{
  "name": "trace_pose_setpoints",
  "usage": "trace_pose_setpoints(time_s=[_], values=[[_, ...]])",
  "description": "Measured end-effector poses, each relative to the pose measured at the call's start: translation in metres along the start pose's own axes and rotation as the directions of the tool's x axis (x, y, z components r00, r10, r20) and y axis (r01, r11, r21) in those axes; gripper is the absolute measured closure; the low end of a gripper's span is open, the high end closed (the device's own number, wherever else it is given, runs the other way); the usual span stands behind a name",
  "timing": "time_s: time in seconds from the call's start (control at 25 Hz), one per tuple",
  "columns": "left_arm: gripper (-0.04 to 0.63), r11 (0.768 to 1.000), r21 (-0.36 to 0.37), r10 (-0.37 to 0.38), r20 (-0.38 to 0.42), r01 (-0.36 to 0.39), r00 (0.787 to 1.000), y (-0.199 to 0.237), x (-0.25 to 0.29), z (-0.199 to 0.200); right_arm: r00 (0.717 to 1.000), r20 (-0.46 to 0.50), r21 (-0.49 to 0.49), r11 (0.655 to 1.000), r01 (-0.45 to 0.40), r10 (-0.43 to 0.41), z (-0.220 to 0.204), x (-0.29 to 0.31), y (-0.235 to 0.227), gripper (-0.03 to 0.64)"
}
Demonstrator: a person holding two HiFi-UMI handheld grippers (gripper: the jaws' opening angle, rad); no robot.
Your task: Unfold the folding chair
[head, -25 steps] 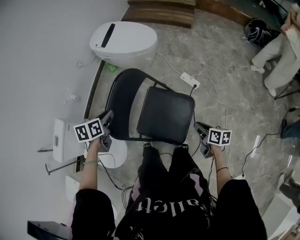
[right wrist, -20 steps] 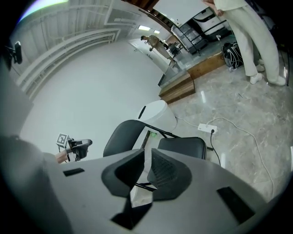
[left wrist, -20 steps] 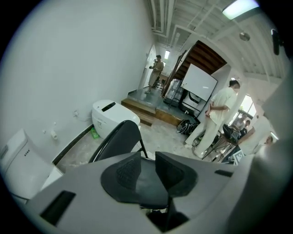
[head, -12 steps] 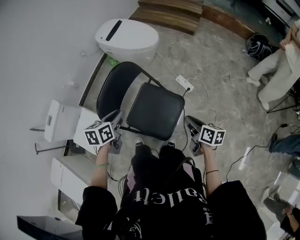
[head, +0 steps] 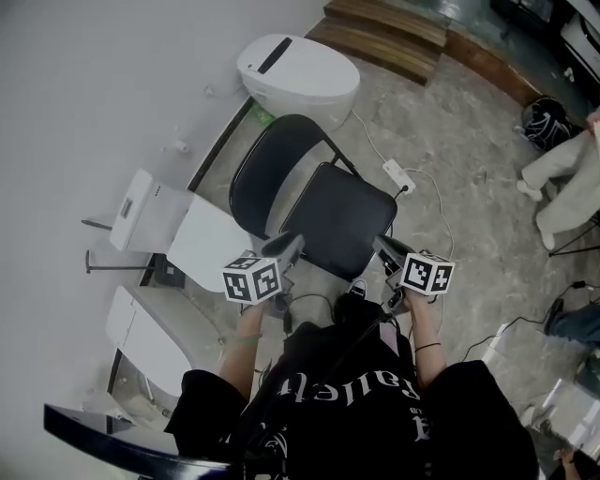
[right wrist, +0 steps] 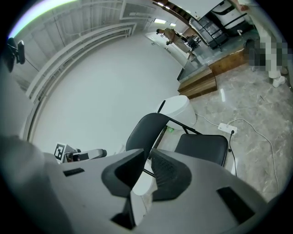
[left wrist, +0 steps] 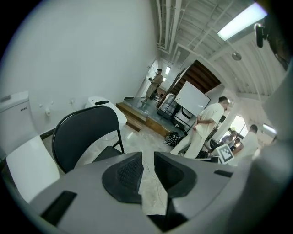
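The black folding chair [head: 339, 217] stands unfolded on the stone floor, seat level and backrest [head: 272, 173] toward the wall. My left gripper [head: 289, 246] hovers over the seat's near left corner, touching nothing. Its jaws have just been closing a little and remain open, with nothing between them [left wrist: 147, 157]. My right gripper [head: 384, 246] floats by the near right corner, jaws narrowly open and empty [right wrist: 148, 155]. Both gripper views look over the chair [left wrist: 84, 135] [right wrist: 201, 146] from above.
A white rounded appliance [head: 298, 67] sits behind the chair by the wall. White panels [head: 202, 239] lean at the left. A power strip [head: 398, 175] and cables lie right of the chair. Wooden steps [head: 389, 23] are at the back; a person [head: 567, 178] is at the far right.
Both grippers have risen. The left one has swung right, from beside the backrest to the seat's near corner. The chair has not moved.
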State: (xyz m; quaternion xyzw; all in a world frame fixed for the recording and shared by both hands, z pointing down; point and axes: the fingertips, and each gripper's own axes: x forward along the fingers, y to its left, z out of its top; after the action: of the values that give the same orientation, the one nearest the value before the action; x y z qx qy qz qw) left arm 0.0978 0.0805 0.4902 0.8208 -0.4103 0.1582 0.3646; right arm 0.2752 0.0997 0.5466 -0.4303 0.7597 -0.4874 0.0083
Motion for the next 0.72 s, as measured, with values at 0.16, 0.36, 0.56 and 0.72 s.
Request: trace_pose_setpoints(time_s=[0.16,0.36,0.56,0.72], values=[[0.511,0.994,-0.095,-0.046,0.054,0.051,0.997,-0.001,-0.027,-0.017,1.000,0.001,-0.039,0.999,-0.014,0.014,-0.010,0.011,0.032,0.560],[0.512,0.993,-0.100,-0.047,0.102,0.057,0.994,0.006,-0.077,-0.040,0.999,0.029,-0.080,0.996,-0.033,0.035,-0.034,0.012,0.085,0.560],[0.526,0.993,-0.094,-0.050,0.143,0.064,0.989,0.013,-0.144,-0.076,0.997,0.062,-0.117,0.993,-0.030,0.038,-0.083,-0.003,0.136,0.560],[0.541,0.983,-0.157,-0.070,0.173,0.097,0.983,0.019,-0.192,-0.113,0.998,0.069,-0.141,0.990,0.016,-0.007,-0.134,-0.017,0.161,0.560]])
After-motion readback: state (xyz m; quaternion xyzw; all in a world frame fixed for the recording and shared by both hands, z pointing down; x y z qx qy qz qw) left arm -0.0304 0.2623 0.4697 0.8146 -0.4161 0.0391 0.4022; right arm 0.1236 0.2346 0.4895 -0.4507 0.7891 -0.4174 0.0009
